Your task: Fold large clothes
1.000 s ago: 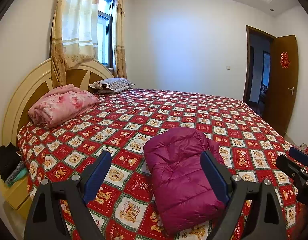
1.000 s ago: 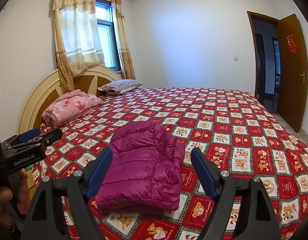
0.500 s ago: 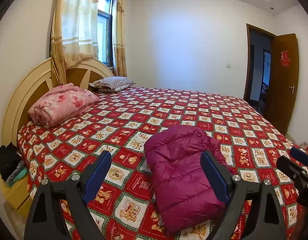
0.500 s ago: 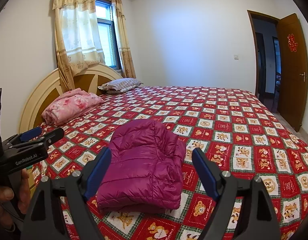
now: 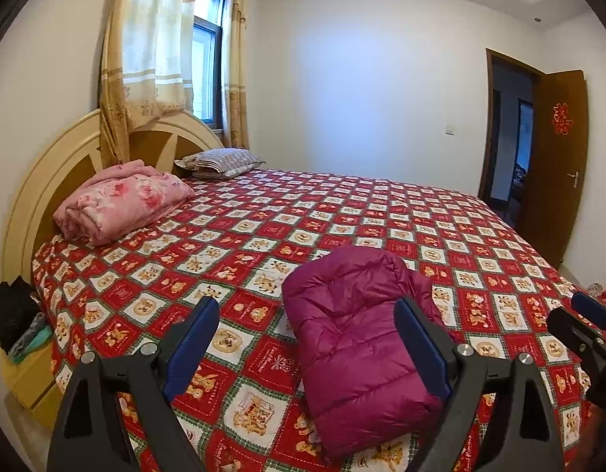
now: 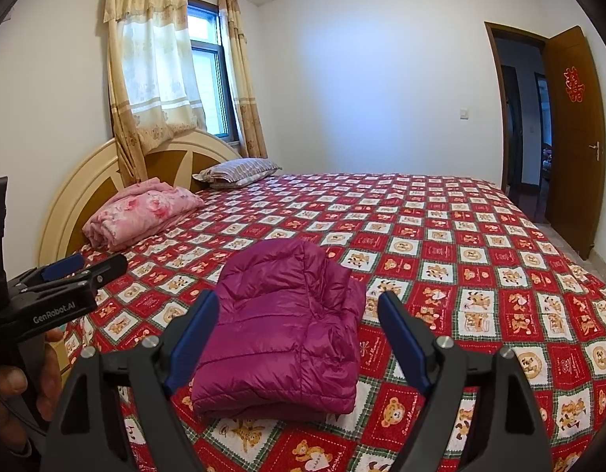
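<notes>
A magenta puffer jacket (image 5: 358, 338) lies folded into a compact rectangle near the front edge of the bed; it also shows in the right wrist view (image 6: 287, 326). My left gripper (image 5: 307, 310) is open and empty, held back above the bed's edge, left of the jacket. My right gripper (image 6: 299, 305) is open and empty, hovering in front of the jacket without touching it. Each gripper shows at the other view's edge: the right gripper (image 5: 578, 322) and the left gripper (image 6: 71, 275).
The bed has a red patchwork bear cover (image 5: 342, 216). A folded pink blanket (image 5: 122, 200) and a striped pillow (image 5: 220, 161) lie by the headboard. Dark clothes (image 5: 12, 314) sit on a bedside unit at left. An open door (image 5: 555, 157) stands at right.
Both grippers have drawn back and risen slightly from the bed; the folded jacket has not moved and both grippers stay open.
</notes>
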`<state>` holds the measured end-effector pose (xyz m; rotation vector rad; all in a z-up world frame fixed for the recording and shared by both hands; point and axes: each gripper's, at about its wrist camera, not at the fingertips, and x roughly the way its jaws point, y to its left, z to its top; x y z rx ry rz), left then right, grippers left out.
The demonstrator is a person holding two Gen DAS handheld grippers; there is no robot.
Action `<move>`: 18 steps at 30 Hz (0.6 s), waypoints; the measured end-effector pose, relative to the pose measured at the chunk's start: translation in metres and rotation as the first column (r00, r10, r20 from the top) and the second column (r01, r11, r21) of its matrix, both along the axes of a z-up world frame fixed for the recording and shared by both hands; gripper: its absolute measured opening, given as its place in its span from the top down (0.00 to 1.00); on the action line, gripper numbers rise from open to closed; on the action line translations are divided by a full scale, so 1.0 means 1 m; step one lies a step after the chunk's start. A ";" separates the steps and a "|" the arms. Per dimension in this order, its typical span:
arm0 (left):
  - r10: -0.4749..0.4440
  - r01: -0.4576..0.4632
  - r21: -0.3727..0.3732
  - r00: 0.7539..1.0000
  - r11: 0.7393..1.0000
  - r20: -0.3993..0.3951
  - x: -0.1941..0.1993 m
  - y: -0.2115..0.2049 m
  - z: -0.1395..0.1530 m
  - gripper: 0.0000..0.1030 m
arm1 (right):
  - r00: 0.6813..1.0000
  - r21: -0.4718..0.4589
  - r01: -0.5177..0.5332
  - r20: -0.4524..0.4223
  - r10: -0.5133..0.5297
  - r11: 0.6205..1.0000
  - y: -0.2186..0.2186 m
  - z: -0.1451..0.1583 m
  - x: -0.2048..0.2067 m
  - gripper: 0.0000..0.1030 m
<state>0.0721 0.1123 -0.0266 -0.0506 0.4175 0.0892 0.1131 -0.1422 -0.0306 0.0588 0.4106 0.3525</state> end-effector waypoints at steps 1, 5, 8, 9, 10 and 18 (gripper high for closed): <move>0.005 -0.005 0.001 1.000 1.000 -0.002 0.000 -0.001 0.000 0.12 | 1.000 0.000 0.000 0.002 0.000 1.000 0.000 0.000 0.000 0.17; 0.009 -0.009 0.005 1.000 1.000 -0.009 0.002 -0.002 0.000 0.12 | 1.000 0.001 -0.001 0.003 0.001 1.000 -0.002 0.001 0.000 0.17; 0.014 -0.014 0.009 1.000 1.000 -0.016 0.004 -0.002 0.000 0.12 | 1.000 0.000 -0.002 0.001 0.002 1.000 -0.002 0.001 0.000 0.17; 0.015 -0.015 0.009 1.000 1.000 -0.018 0.004 -0.002 -0.001 0.12 | 1.000 -0.001 -0.004 0.000 0.004 1.000 -0.002 0.001 0.000 0.17; 0.017 -0.016 0.010 1.000 1.000 -0.019 0.004 -0.002 -0.001 0.12 | 1.000 -0.002 -0.005 0.000 0.005 1.000 -0.001 0.001 0.000 0.17; 0.031 -0.030 0.036 0.999 0.999 -0.025 0.006 -0.003 -0.004 0.12 | 1.000 -0.011 -0.015 -0.011 0.015 1.000 0.002 -0.002 0.002 0.17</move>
